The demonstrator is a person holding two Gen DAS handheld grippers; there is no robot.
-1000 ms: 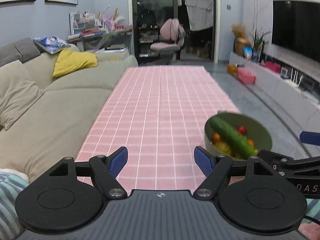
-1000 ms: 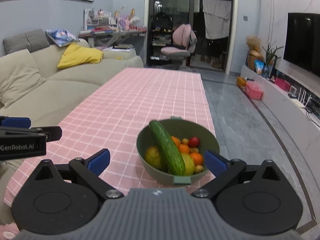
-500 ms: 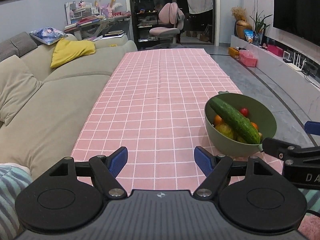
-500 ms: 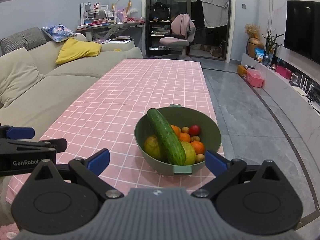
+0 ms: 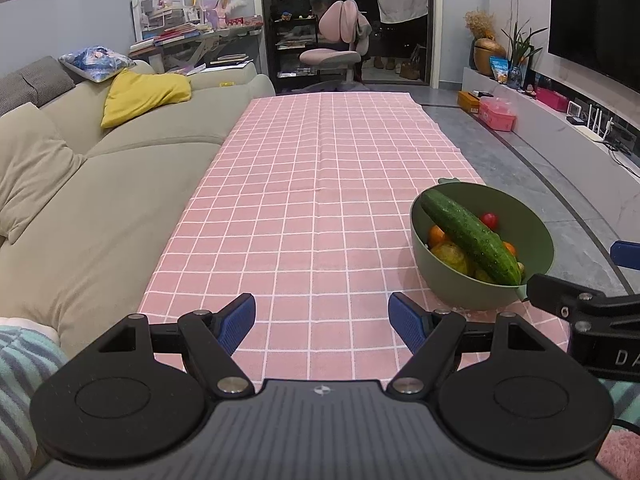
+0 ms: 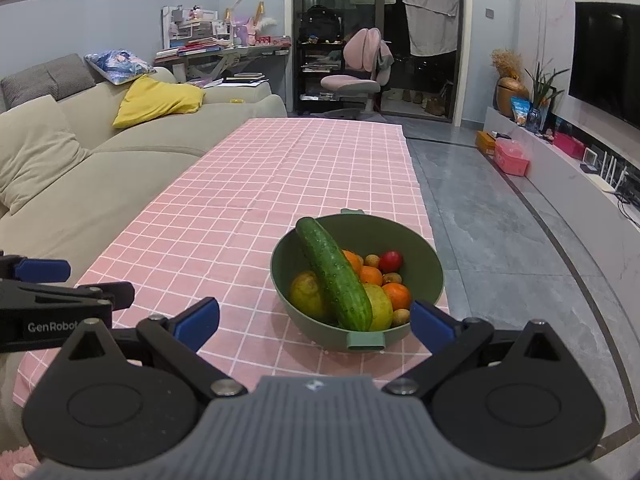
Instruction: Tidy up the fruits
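Bowl nearer now, pink checked cloth, sofa

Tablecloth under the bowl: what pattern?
Pink with a white grid check, clearest in the left wrist view.

Left claw and right claw both gape wide, empty, held level side by side.

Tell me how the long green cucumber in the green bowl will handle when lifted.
The long green cucumber looks stiff, so it should lift straight. Its wet-looking sheen hints it may slip. It leans on the green bowl's rim over round fruit, so it could roll.
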